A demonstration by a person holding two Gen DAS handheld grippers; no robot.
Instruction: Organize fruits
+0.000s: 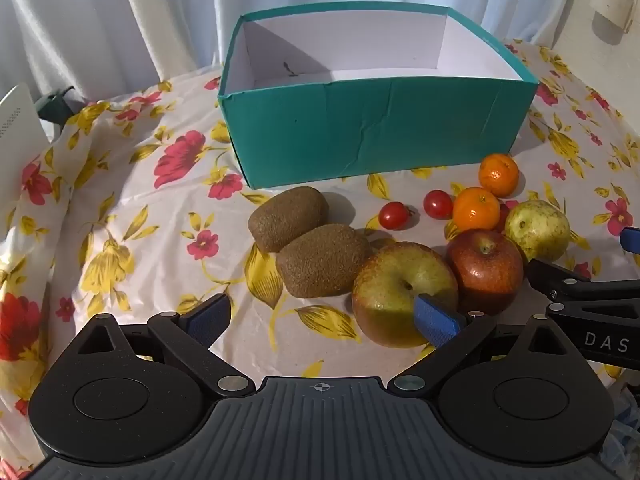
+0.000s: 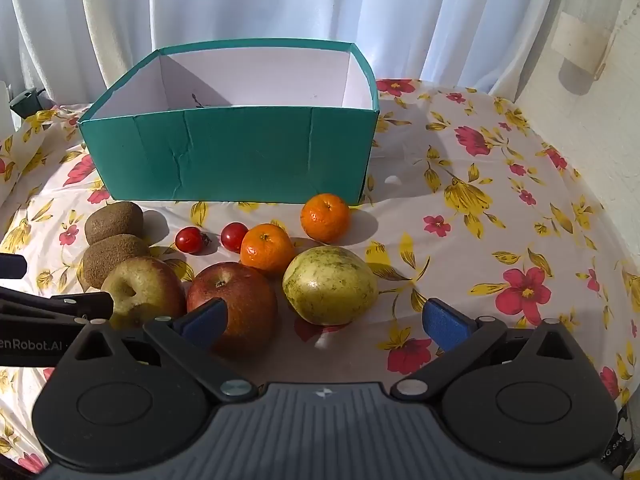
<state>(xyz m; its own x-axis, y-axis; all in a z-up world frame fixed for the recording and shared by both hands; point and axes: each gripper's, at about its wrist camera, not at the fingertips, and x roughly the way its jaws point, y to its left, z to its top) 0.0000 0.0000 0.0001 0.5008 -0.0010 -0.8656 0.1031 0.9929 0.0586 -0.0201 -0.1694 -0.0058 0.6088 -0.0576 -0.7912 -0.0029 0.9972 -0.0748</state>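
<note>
My left gripper [image 1: 324,320] has its jaws spread wide with nothing between the ribbed blue pads; my right gripper [image 2: 326,322] is equally wide and empty. Just ahead of my left one, by its right pad, sits a yellow-green apple [image 1: 404,292], smooth and dimpled at the stem, touching a glossy red apple [image 1: 485,266]. Ahead and slightly left lie two fuzzy brown oval kiwis [image 1: 308,240], pressed against each other. In front of my right gripper, near its left pad, is that red apple [image 2: 232,304]; centred just beyond the jaws is a mottled green pear-like fruit [image 2: 330,284], round and matte. Farther on are two pebbly mandarins [image 2: 296,232] and two shiny cherry tomatoes [image 2: 212,238]. Beyond all the fruit stands the teal cardboard box [image 1: 360,132], creased on its near wall, white inside, open-topped. The wrinkled floral tablecloth [image 2: 500,208] lies bare to the right of my right gripper, up to a rough white wall [image 2: 588,128]. Pleated white curtains [image 2: 280,0] hang behind.
</note>
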